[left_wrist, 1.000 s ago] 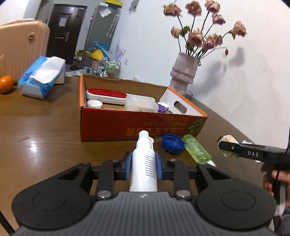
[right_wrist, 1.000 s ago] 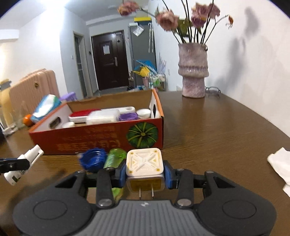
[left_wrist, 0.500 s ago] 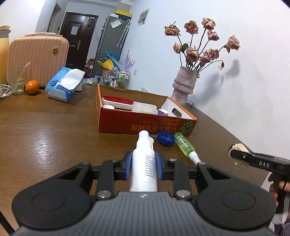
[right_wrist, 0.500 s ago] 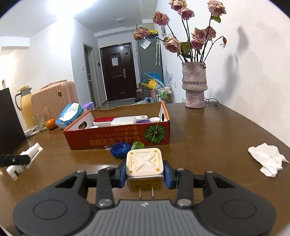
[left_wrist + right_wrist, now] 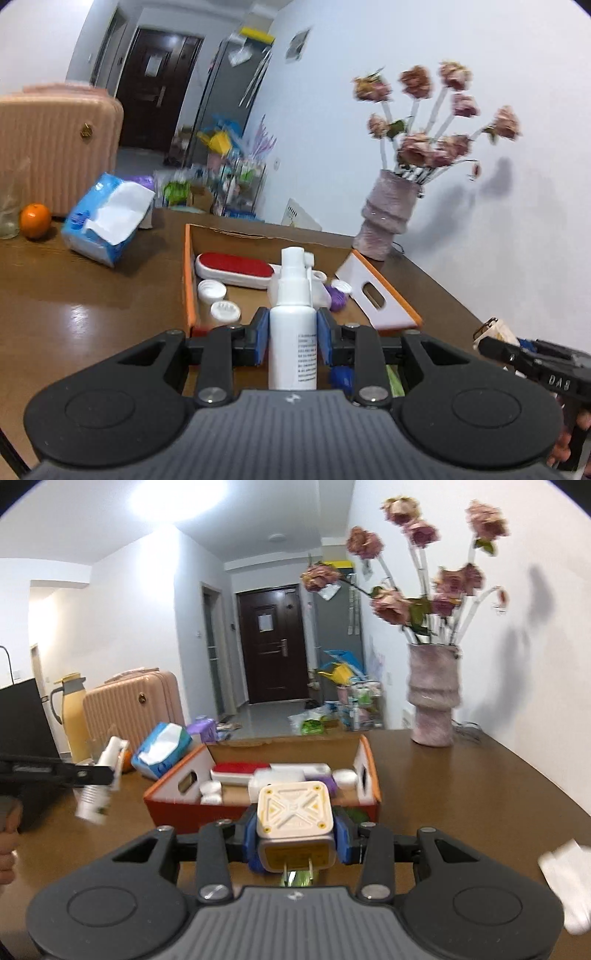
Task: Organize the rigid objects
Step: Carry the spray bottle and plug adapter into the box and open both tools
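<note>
My left gripper (image 5: 292,341) is shut on a white spray bottle (image 5: 293,325), nozzle pointing forward, held above the near edge of the orange cardboard box (image 5: 189,266). My right gripper (image 5: 295,836) is shut on a cream square plug adapter (image 5: 295,818), prongs toward the camera, raised in front of the same box (image 5: 371,771). Inside the box lie a red-and-white lint brush (image 5: 234,269), white caps (image 5: 211,290), a clear container and a purple item (image 5: 337,299). The right wrist view also shows the left gripper with the bottle (image 5: 98,790) at the left.
A vase of dried roses (image 5: 434,696) stands at the table's far right. A blue tissue pack (image 5: 105,219) and an orange (image 5: 35,220) lie at the far left, before a pink suitcase (image 5: 55,155). A white crumpled tissue (image 5: 563,867) rests at the right. A blue cap (image 5: 341,376) lies below the left gripper.
Both grippers have risen with their loads and come up over the box, so its inside now shows from above. The blue cap and green bottle have dropped out of sight behind the grippers.
</note>
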A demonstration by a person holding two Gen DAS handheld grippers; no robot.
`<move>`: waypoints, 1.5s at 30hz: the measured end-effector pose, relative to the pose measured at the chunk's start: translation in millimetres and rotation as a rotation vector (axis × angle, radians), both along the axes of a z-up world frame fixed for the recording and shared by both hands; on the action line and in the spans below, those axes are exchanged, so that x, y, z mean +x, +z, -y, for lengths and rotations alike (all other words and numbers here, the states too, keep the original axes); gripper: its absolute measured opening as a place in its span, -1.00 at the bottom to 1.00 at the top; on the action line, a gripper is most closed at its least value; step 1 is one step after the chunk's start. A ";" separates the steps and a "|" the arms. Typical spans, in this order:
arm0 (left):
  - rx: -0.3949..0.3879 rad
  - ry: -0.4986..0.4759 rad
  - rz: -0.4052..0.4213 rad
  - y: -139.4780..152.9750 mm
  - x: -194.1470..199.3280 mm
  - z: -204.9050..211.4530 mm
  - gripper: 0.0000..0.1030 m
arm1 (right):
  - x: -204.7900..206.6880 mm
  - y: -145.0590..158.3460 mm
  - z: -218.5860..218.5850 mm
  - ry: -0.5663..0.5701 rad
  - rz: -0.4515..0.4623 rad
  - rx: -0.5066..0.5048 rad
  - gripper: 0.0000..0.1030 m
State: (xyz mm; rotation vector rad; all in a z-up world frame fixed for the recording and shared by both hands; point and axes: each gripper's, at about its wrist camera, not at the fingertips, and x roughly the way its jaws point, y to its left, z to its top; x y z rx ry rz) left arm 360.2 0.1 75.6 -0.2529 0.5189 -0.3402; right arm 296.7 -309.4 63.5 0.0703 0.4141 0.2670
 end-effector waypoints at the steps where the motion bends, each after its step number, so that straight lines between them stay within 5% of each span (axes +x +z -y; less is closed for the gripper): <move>1: -0.006 -0.012 -0.025 -0.5 18.3 3.1 -0.47 | 17.3 1.5 -0.7 0.006 -0.013 0.000 -0.24; 6: 0.018 0.002 -0.138 -16.1 103.9 27.8 -0.47 | 100.2 -4.1 -27.1 -0.005 -0.070 -0.157 -0.24; 10: 0.066 0.014 -0.216 -37.5 151.7 35.8 -0.47 | 153.4 -17.8 -29.9 -0.006 -0.166 -0.151 -0.24; 17: 0.161 -0.022 -0.290 -74.3 181.5 41.3 -0.45 | 193.7 -48.7 -41.0 -0.028 -0.229 -0.257 -0.24; 24: 0.194 -0.021 -0.197 -88.2 180.1 45.9 -0.20 | 204.8 -69.9 -46.1 -0.056 -0.179 -0.293 -0.28; 29: 0.213 -0.050 -0.070 -83.8 165.5 47.4 0.19 | 203.2 -64.6 -42.2 -0.051 -0.074 -0.262 0.13; 36: 0.196 -0.087 -0.050 -83.1 167.2 46.9 0.24 | 184.5 -68.8 -27.2 -0.038 0.074 -0.065 0.39; 37: 0.191 -0.082 -0.051 -83.1 167.1 46.8 0.24 | 179.9 -71.5 -26.8 -0.044 0.097 -0.046 0.56; 38: 0.192 -0.076 -0.047 -83.0 166.2 47.4 0.25 | 176.5 -74.3 -28.6 -0.037 0.109 -0.041 0.68; 45: 0.285 -0.043 0.051 -84.4 154.5 58.9 0.38 | 161.1 -87.6 -46.3 -0.015 0.226 -0.154 0.65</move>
